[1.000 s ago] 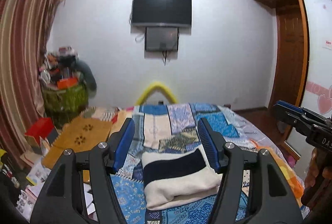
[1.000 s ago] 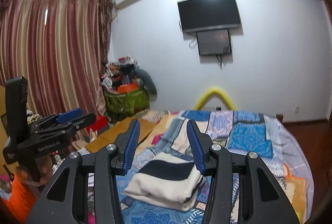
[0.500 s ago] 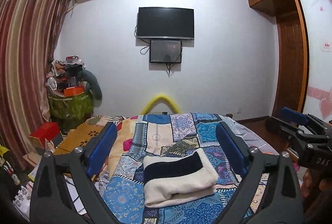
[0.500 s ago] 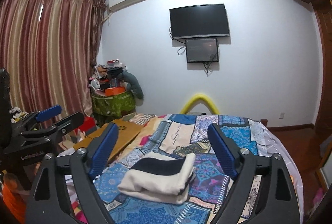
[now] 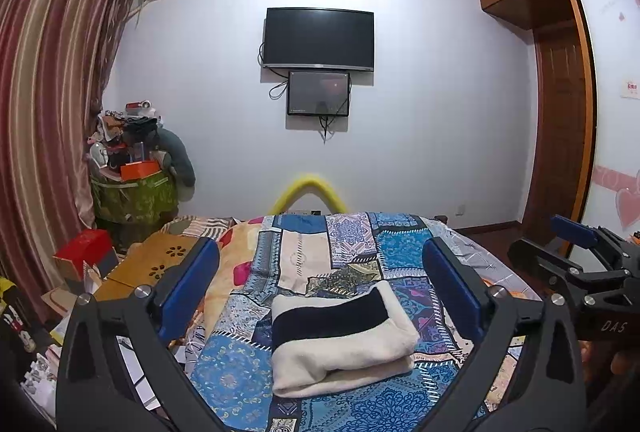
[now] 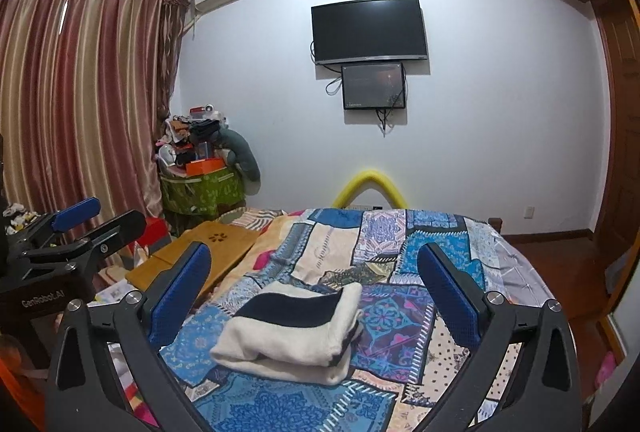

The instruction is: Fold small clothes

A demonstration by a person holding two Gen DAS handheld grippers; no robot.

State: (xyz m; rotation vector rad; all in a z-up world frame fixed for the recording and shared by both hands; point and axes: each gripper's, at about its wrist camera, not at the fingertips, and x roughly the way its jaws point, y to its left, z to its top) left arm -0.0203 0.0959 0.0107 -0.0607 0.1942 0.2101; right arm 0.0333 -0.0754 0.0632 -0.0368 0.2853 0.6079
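Note:
A folded cream garment with a navy band (image 5: pixel 340 344) lies on the patchwork bedspread (image 5: pixel 352 252), and shows again in the right wrist view (image 6: pixel 292 336). My left gripper (image 5: pixel 320 260) hovers short of it, jaws opening wide, blue pads (image 5: pixel 188 288) clear of the cloth and nothing between them. My right gripper (image 6: pixel 314 260) hangs beside it on the right, jaws also opening, pads (image 6: pixel 448 296) apart from the garment and holding nothing. Each gripper also appears at the edge of the other's view: the right gripper (image 5: pixel 580 264), the left gripper (image 6: pixel 72 228).
A wooden lap table (image 6: pixel 208 252) lies left of the bed, with red boxes (image 5: pixel 80 256) and papers on the floor. A green bin piled with clutter (image 5: pixel 132 191) stands by the curtain (image 5: pixel 44 111). A yellow foam arch (image 5: pixel 308 191) and wall screens (image 5: pixel 318 39) are beyond.
The jaws of both grippers have spread from half closed to wide. Both views have drawn back slightly from the folded garment, which has not moved.

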